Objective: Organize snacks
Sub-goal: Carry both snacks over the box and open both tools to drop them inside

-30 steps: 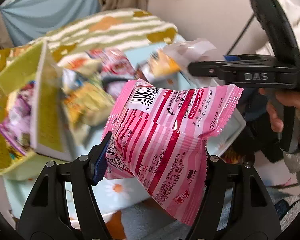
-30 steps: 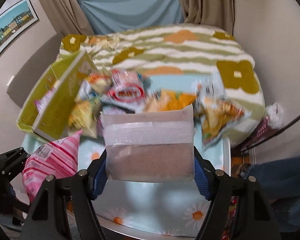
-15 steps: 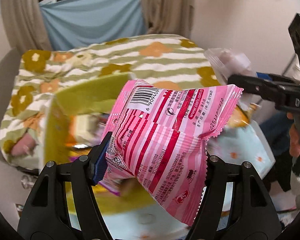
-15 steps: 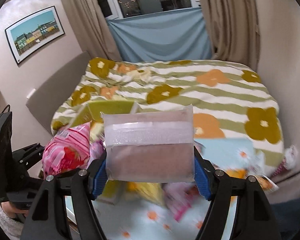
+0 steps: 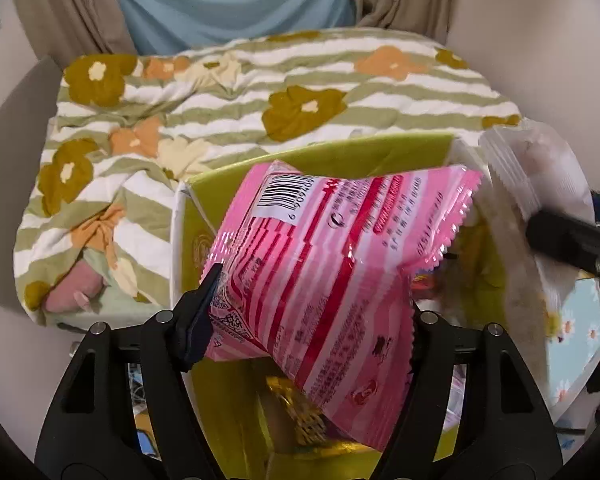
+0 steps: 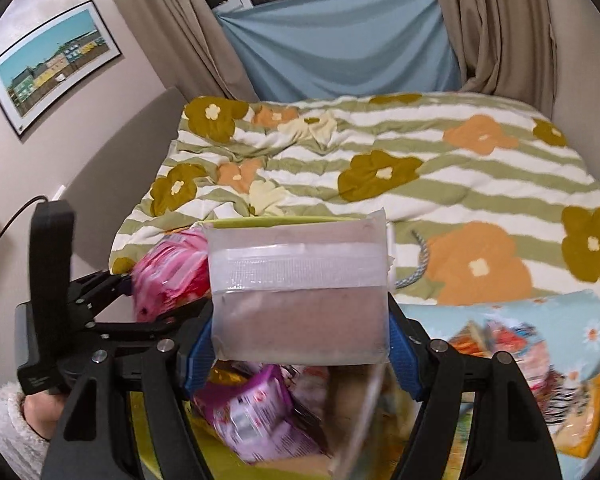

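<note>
My left gripper (image 5: 310, 316) hangs over an open yellow-green box (image 5: 340, 156). A pink striped snack pack (image 5: 320, 264) is tilted between its jaws. The jaws are opening, and the left pad still touches the pack's edge. A gold-wrapped snack (image 5: 300, 412) lies in the box below. My right gripper (image 6: 300, 344) is shut on a translucent pouch (image 6: 300, 300) with brown contents, held upright above the same box (image 6: 260, 221). A purple pack (image 6: 256, 412) lies blurred underneath. The pouch (image 5: 532, 184) also shows at the right of the left wrist view. The pink pack (image 6: 168, 276) shows at the left of the right wrist view.
A bed with a striped, flowered quilt (image 6: 420, 168) runs behind the box. At the right, a light blue daisy cloth (image 6: 560, 308) carries several more snack packs (image 6: 500, 340). A person's hand in a fleecy sleeve (image 6: 8, 420) holds the left gripper's handle.
Both grippers have swung left from the snack pile to above the yellow-green box, still carrying their packs. The pink pack has tipped a little in the left jaws.
</note>
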`<state>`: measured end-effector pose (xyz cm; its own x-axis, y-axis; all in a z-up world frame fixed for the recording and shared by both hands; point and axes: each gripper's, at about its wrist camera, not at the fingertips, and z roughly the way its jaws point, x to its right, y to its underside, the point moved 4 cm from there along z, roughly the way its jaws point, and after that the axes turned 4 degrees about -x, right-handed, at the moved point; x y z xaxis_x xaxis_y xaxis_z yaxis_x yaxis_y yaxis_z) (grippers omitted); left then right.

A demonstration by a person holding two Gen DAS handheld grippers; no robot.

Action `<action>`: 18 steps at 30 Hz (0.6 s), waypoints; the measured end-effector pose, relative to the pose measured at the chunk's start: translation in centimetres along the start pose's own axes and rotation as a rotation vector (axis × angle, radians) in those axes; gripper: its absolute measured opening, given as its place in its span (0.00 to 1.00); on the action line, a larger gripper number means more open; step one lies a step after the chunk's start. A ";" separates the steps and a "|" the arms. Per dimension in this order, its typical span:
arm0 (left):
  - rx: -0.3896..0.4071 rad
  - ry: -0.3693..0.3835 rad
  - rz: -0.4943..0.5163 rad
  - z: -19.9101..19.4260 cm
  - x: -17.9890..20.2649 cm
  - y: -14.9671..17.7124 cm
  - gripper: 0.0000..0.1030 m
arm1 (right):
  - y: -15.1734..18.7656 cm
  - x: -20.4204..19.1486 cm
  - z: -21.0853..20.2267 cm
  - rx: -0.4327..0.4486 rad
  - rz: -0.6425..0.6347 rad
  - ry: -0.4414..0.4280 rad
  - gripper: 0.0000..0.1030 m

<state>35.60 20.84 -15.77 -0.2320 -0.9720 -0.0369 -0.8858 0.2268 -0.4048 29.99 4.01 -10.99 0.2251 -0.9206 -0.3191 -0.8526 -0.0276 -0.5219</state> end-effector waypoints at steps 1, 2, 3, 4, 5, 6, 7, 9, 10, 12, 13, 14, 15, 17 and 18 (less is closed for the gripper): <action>-0.019 0.008 0.005 0.8 -0.1 -0.2 0.79 | 0.0 -0.1 0.7 -0.010 0.009 0.004 0.67; -0.024 0.010 0.007 1.2 -0.1 -0.3 0.92 | -0.1 -0.2 1.0 -0.016 0.015 0.006 0.67; -0.024 0.012 0.009 1.5 -0.1 -0.3 1.00 | -0.1 -0.2 1.4 -0.023 0.022 0.008 0.67; -0.017 0.017 0.011 1.6 -0.1 -0.3 1.00 | -0.2 -0.2 1.8 -0.032 0.028 0.012 0.67; -0.009 0.023 0.013 1.5 0.0 -0.2 1.00 | -0.2 -0.1 1.9 -0.037 0.029 0.018 0.67; -0.012 0.027 0.014 1.5 0.1 -0.1 1.00 | -0.2 0.0 1.9 -0.041 0.028 0.023 0.67; -0.018 0.027 0.012 1.6 0.2 0.0 1.00 | -0.3 0.1 2.1 -0.048 0.024 0.032 0.67; -0.022 0.025 -0.001 1.4 0.2 0.4 1.00 | -0.5 0.3 2.3 -0.060 0.017 0.042 0.67; -0.026 0.031 -0.015 1.2 0.1 0.7 1.00 | -0.6 0.3 2.5 -0.068 0.013 0.039 0.67; -0.034 0.040 -0.041 0.7 -0.1 1.1 1.00 | -0.7 0.3 2.6 -0.082 0.002 0.027 0.67; -0.034 0.040 -0.062 0.3 -0.2 1.5 1.00 | -0.8 0.3 2.7 -0.089 0.000 0.025 0.67; -0.032 0.047 -0.084 -0.2 -0.4 1.8 1.00 | -0.9 0.2 2.7 -0.094 -0.001 0.025 0.67; -0.029 0.052 -0.104 -0.6 -0.6 2.2 1.00 | -1.1 0.1 2.6 -0.097 -0.003 0.021 0.67; -0.027 0.053 -0.147 -1.2 -1.1 2.9 1.00 | -1.6 0.1 2.4 -0.097 -0.003 0.006 0.68; -0.028 0.059 -0.167 -1.3 -1.4 3.2 1.00 | -1.9 0.1 2.5 -0.101 0.000 0.002 0.68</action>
<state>32.57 22.98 -15.78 -0.1030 -0.9912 0.0831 -0.9246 0.0646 -0.3755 32.86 4.97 -12.02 0.2242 -0.9213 -0.3177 -0.8960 -0.0667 -0.4391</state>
